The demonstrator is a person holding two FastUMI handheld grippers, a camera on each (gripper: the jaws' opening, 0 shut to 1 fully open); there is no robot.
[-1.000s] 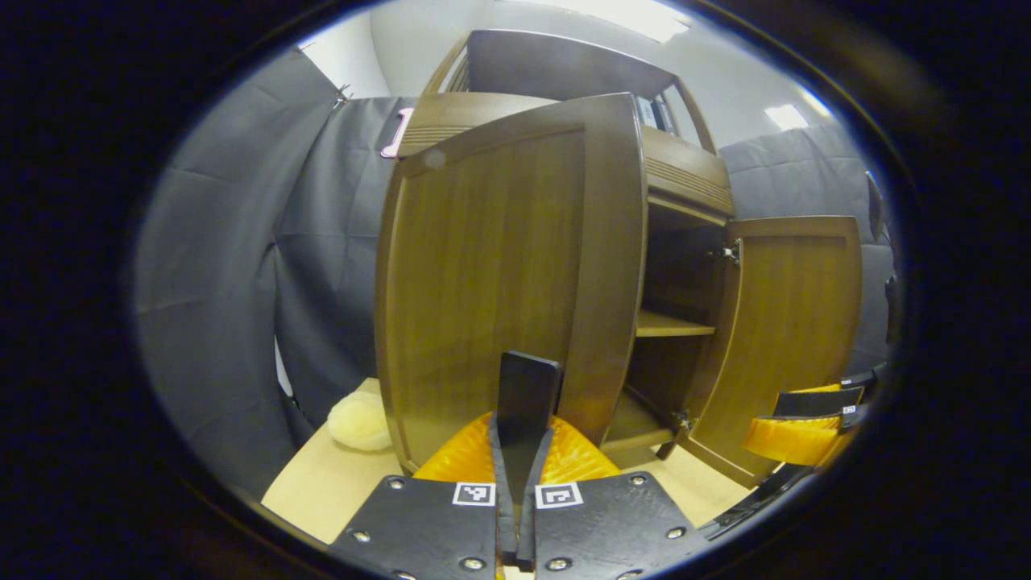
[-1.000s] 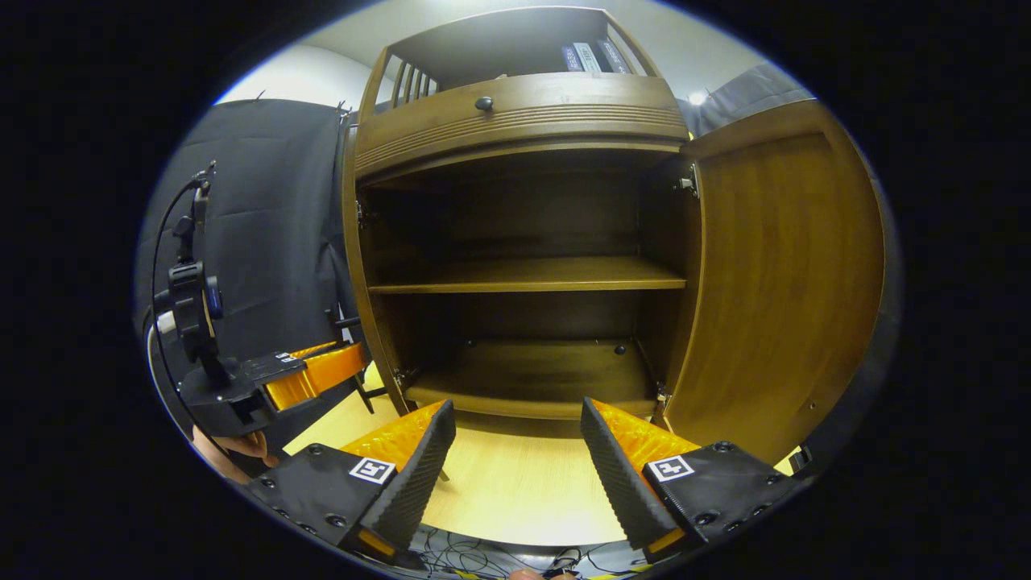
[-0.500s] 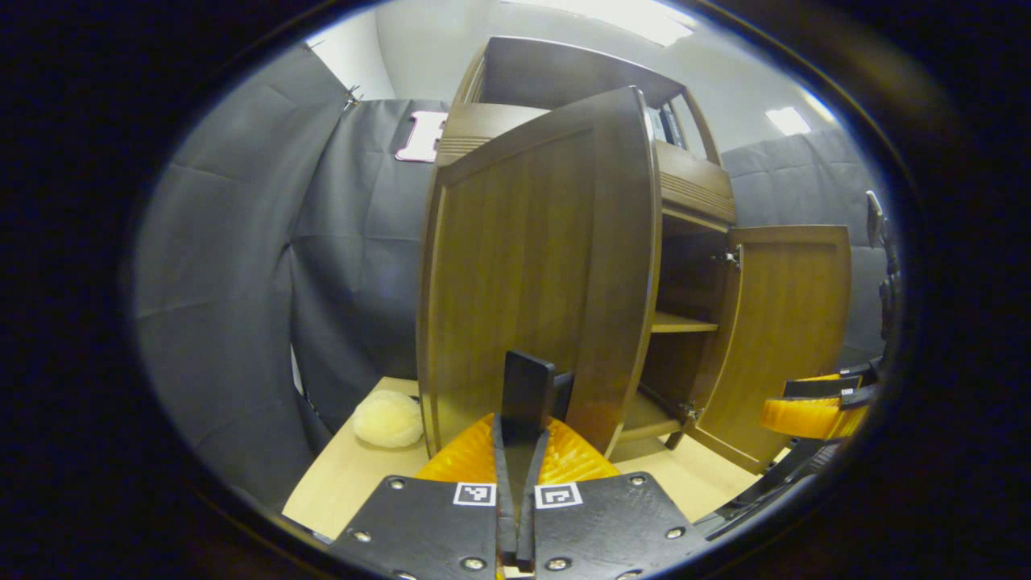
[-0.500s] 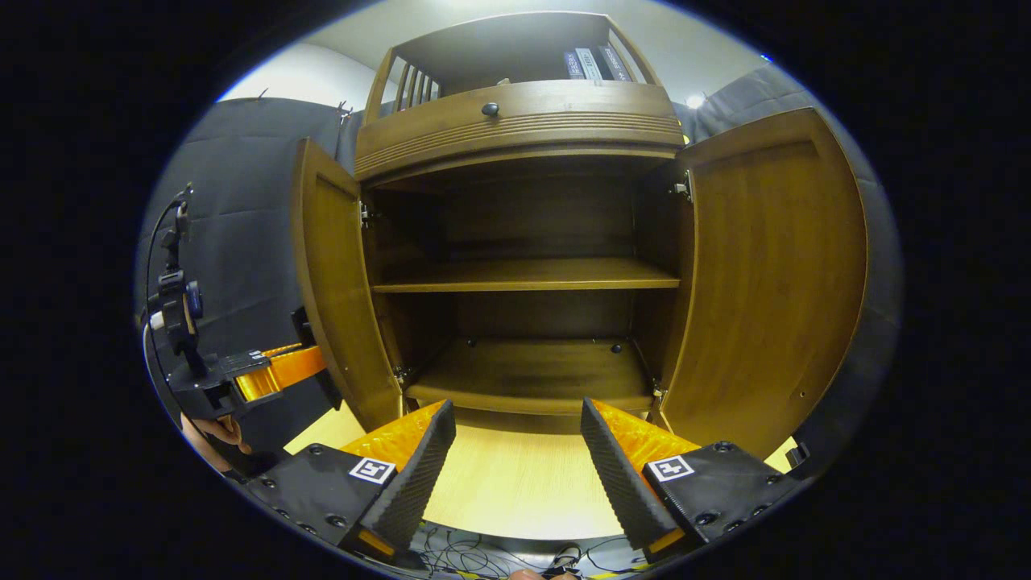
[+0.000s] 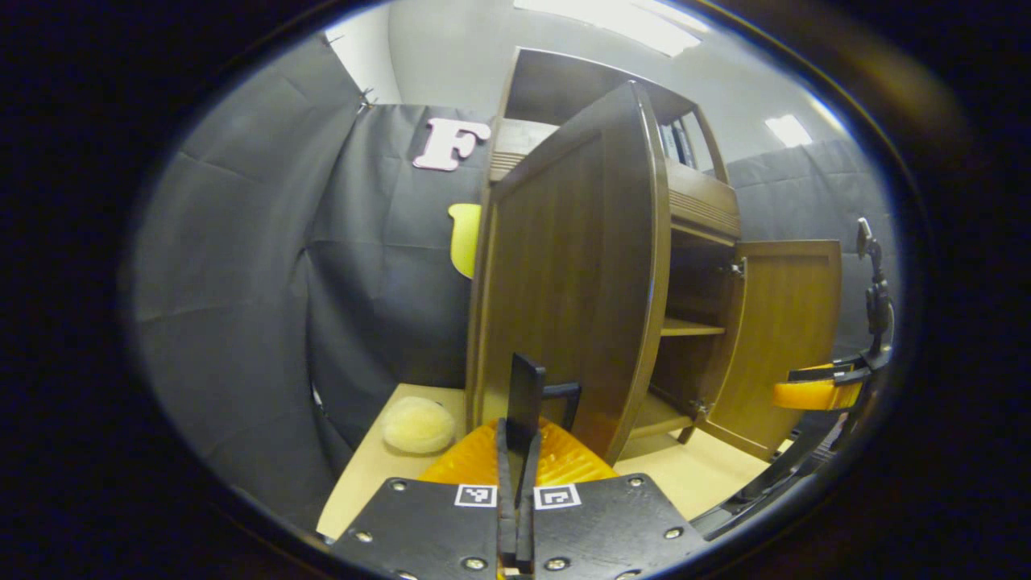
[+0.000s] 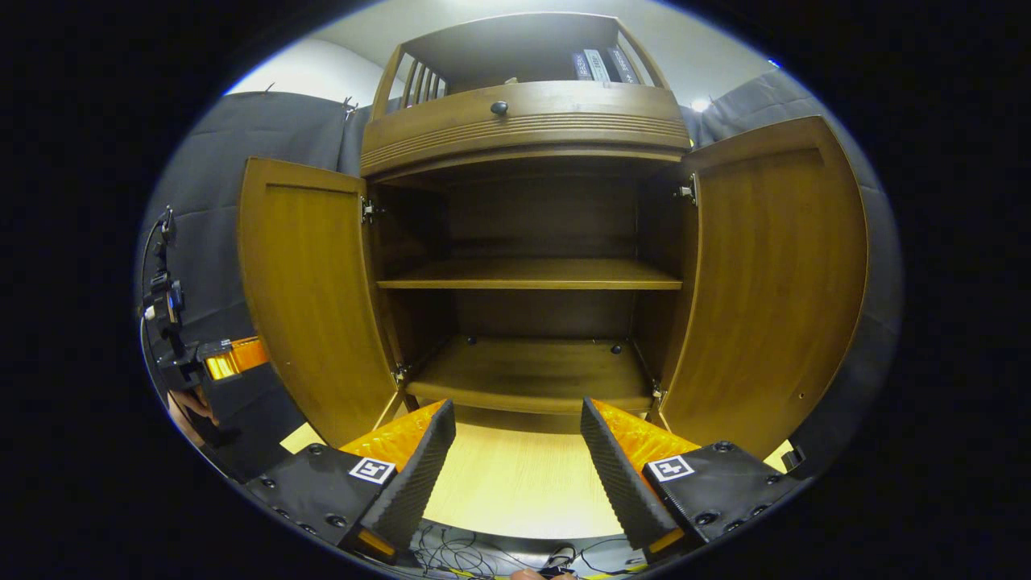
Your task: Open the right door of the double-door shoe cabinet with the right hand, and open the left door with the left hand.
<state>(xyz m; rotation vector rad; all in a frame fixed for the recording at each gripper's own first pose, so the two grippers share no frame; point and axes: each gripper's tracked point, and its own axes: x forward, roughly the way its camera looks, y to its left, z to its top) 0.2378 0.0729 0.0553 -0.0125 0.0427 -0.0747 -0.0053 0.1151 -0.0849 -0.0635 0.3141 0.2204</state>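
Brown wooden shoe cabinet (image 6: 523, 129): left gripper (image 5: 520, 395) pinches the left door's dark handle (image 5: 561, 396); right gripper (image 6: 515, 451) gapes, empty. Overswinging that left door (image 5: 576, 274) could strain its hinges.

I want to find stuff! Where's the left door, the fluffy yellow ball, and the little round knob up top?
left door (image 6: 302, 298), right gripper view, middle of its inner panel.
fluffy yellow ball (image 5: 417, 424), left gripper view, its centre, on the floor.
round knob (image 6: 499, 107), right gripper view, the knob's face on the drawer front.
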